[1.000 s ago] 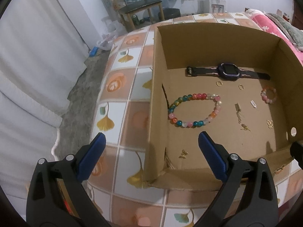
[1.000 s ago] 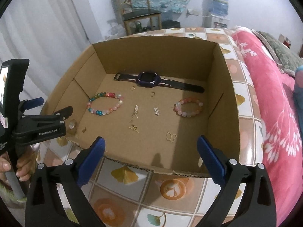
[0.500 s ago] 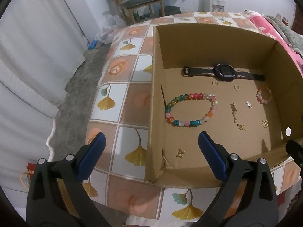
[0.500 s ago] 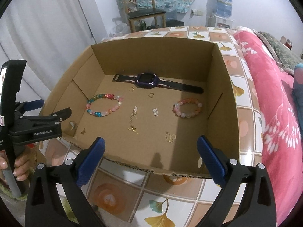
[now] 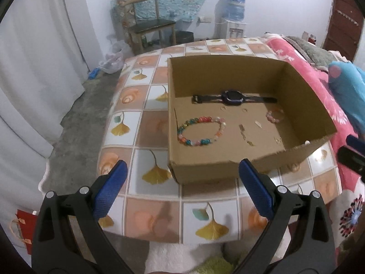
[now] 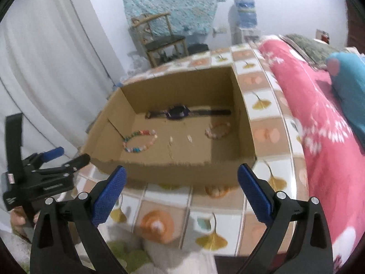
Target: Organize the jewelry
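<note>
Both grippers hang back off the near edge of the tiled table (image 5: 157, 123), and nothing is in hand. The left gripper (image 5: 182, 188) has its blue pads spread wide and empty; the right gripper (image 6: 181, 189) is just as wide and just as empty.

Everything turns on the cardboard box (image 5: 228, 68) sitting open on the table. Against its far wall lies the dark watch (image 5: 232, 97), strap stretched flat. Toward the box's left wall, the big multicoloured bead bracelet (image 5: 200, 130) lies in a loose ring. Over by the right wall sits the smaller pink bracelet (image 5: 275, 116). Between the two bracelets, scattered on the box floor, are tiny gold pieces (image 5: 243, 131), earrings or charms by the look of them, too small and blurred to name, with two thin rings (image 5: 223, 108) just in front of the watch.

By my read, no piece is being handled right now: the pieces lie spaced out and both tools stand outside the box. Whether the sorting is finished or paused, I cannot tell.

If more is to be done, the next move calls for one gripper to travel over the box's near wall, drop toward the floor, and close on something. The bead bracelets are the easy grabs. The gold bits are flat and small, so they would want a low, careful pinch.
</note>
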Tool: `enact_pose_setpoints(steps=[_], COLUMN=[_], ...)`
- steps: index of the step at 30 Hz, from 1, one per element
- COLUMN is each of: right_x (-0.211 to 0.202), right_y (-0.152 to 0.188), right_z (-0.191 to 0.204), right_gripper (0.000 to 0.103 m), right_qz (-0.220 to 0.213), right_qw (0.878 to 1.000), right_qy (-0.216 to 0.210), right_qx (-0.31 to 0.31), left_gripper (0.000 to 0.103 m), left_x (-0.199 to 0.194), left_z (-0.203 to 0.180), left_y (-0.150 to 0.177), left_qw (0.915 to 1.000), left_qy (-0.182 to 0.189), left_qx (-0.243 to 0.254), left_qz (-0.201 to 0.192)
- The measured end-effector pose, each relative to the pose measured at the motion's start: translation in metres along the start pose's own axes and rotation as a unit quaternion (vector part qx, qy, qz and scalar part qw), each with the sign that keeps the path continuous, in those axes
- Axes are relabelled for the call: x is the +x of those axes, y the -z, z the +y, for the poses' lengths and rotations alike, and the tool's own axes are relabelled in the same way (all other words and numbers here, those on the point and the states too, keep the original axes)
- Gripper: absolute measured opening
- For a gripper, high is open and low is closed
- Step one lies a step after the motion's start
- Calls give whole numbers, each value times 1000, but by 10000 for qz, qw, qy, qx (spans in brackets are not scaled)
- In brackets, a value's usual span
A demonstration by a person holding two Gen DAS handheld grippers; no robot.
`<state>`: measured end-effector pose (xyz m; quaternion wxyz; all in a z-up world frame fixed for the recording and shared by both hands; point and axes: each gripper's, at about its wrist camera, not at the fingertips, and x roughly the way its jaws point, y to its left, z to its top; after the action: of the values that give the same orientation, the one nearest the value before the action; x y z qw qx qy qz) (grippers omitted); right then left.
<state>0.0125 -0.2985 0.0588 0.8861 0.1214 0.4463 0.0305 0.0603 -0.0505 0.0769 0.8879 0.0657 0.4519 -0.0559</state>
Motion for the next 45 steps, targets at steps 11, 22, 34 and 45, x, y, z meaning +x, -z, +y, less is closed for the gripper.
enact_pose_setpoints(steps=[11,22,34,45], right_x=[19,18,16,16], right_y=[12,20,21,21], right_z=[5,2,5,10], right_gripper=[95,95,95,95], right_qz=[398,465,457,461], right_qw=[9970,9951,9960,9960], right_qy=[662,872,770,762], right_qx=[9,48,-50,-82], left_gripper=[95,95,95,95], left_x=[5,11,8,8], left_z=[-18,-24,-22,-21], left_y=[16,20,21,21], left_qw=[9993,9983,9981,9982], left_qy=[246,334,209,185], left_qx=[1,-71,-225,-219], left_qz=[274,483,526,520])
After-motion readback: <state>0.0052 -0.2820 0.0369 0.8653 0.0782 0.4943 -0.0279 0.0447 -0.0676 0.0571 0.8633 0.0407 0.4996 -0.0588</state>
